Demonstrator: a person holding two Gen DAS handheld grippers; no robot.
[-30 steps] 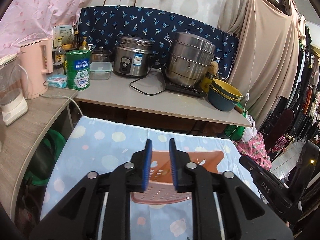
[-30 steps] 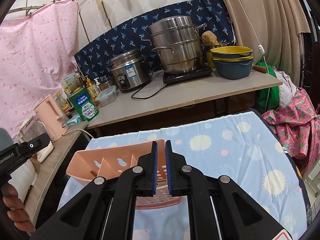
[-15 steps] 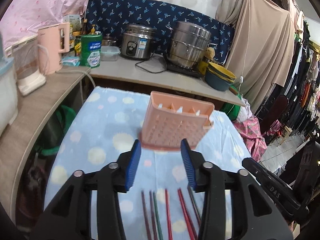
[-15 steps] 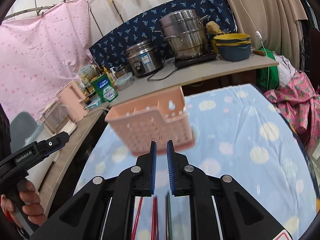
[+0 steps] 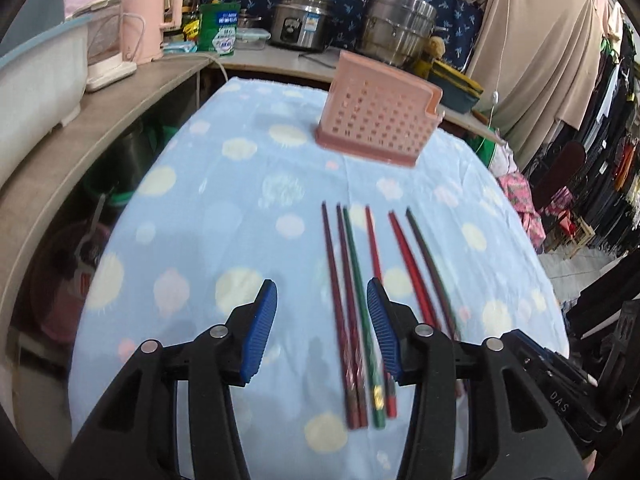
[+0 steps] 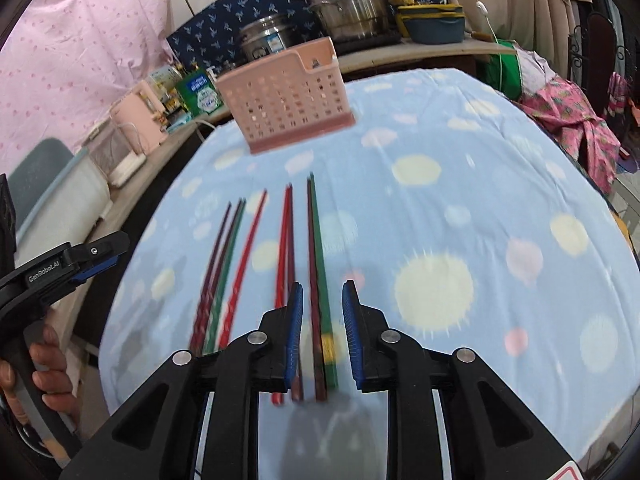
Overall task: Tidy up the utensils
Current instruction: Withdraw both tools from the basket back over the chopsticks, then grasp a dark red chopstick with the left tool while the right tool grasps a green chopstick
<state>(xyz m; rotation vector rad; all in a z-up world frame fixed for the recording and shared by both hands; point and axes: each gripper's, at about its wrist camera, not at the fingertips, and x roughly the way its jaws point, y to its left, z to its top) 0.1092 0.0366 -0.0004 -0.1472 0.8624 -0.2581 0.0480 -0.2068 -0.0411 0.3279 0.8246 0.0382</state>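
Two handheld grippers point down at a table covered by a blue cloth (image 5: 208,216) printed with pale dots. On the cloth lie several chopsticks (image 5: 354,304), side by side with small gaps, in dark red, green and bright red. Their narrow tips point away toward a pink perforated plastic utensil holder (image 5: 378,118), which stands upright at the far end of the cloth, well apart from the sticks.

The left gripper (image 5: 322,330) has its blue-padded jaws about half open and grips nothing. In its view, three left-hand sticks appear in the gap between the pads, with no pad pressing on them. The right gripper (image 6: 322,330) stands only narrowly open. A dark red stick and a green stick (image 6: 320,264) appear in its gap; it holds nothing.

The chopsticks look light, thin, stiff and glossy, so they are likely to slip or roll under a pinch. Lying flat on soft cloth, they give little room under them. A hold near the thicker near ends, across a stick's width, seems the surest, taking one or a touching pair at a time.
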